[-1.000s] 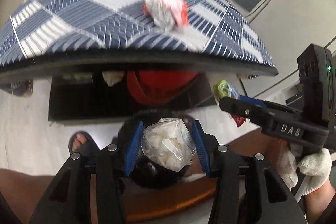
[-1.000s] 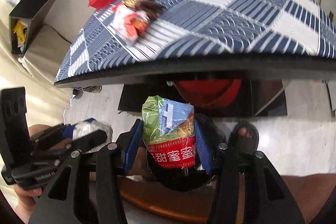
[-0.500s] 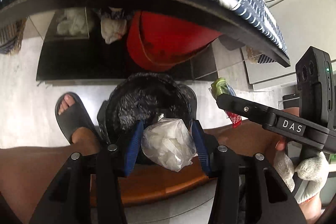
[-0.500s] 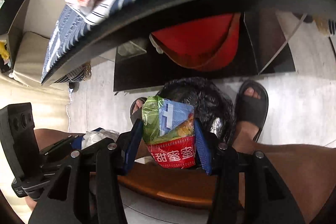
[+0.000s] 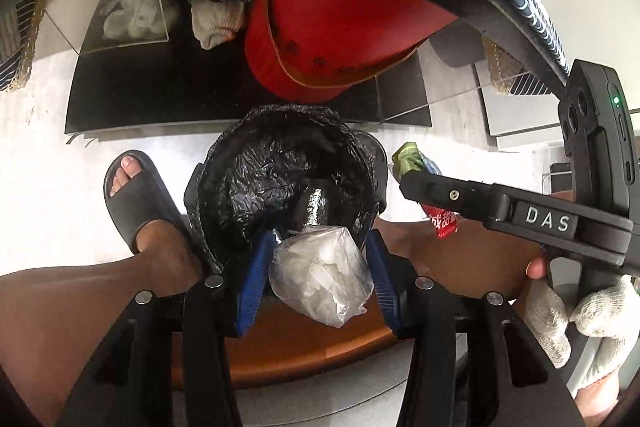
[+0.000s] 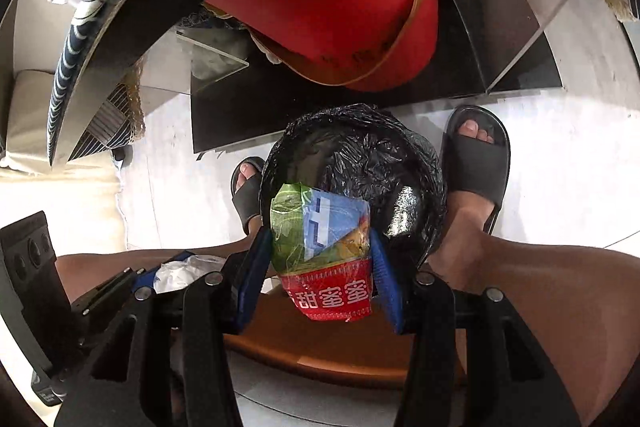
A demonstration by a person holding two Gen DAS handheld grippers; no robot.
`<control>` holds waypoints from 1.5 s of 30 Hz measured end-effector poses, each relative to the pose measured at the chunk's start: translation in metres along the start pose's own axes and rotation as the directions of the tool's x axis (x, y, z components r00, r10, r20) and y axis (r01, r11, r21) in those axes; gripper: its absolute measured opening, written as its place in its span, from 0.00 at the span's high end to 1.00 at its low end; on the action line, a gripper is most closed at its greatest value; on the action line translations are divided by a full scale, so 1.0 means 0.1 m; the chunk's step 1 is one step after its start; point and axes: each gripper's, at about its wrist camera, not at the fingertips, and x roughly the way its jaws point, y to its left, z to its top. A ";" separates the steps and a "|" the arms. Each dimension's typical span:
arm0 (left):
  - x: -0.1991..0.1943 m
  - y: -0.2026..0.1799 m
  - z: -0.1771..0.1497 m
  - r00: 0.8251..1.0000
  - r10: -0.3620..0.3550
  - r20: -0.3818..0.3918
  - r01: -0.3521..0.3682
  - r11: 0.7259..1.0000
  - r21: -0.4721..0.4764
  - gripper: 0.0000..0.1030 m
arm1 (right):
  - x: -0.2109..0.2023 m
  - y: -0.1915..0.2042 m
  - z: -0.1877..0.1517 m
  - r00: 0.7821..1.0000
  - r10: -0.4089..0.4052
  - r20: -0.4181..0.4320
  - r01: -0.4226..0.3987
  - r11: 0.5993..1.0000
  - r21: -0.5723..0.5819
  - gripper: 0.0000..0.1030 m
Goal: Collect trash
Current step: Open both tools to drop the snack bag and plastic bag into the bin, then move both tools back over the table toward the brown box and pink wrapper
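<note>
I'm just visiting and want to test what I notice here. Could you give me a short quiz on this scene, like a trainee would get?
1. True or false: the left gripper is empty.
2. What is lined with a black plastic bag? A) the bin on the floor B) the red tub C) the chair
3. Fill in: the right gripper is shut on a green, blue and red ______.

Key:
1. False: its fingers clamp a clear bag of white scraps.
2. A: the bin stands between the person's sandalled feet.
3. Snack wrapper.
</note>
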 end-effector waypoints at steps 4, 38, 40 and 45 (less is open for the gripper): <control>0.07 0.01 0.01 0.999 -0.011 -0.043 0.010 1.000 -0.018 0.37 | -0.01 -0.04 0.02 1.000 0.018 0.013 -0.019 0.999 0.033 0.34; -0.74 -0.04 0.08 0.950 0.049 0.308 -0.073 0.995 0.065 0.37 | -0.84 0.48 -0.17 0.926 0.087 0.366 0.025 0.956 -0.291 0.34; -0.81 -0.04 0.09 0.942 0.032 0.334 -0.059 0.996 0.071 0.37 | -0.90 0.52 -0.19 0.916 0.100 0.389 0.030 0.949 -0.314 0.34; -1.03 0.00 0.11 0.910 -0.004 0.414 -0.027 0.997 0.070 0.37 | -1.05 0.58 -0.18 0.884 0.144 0.445 0.033 0.930 -0.366 0.34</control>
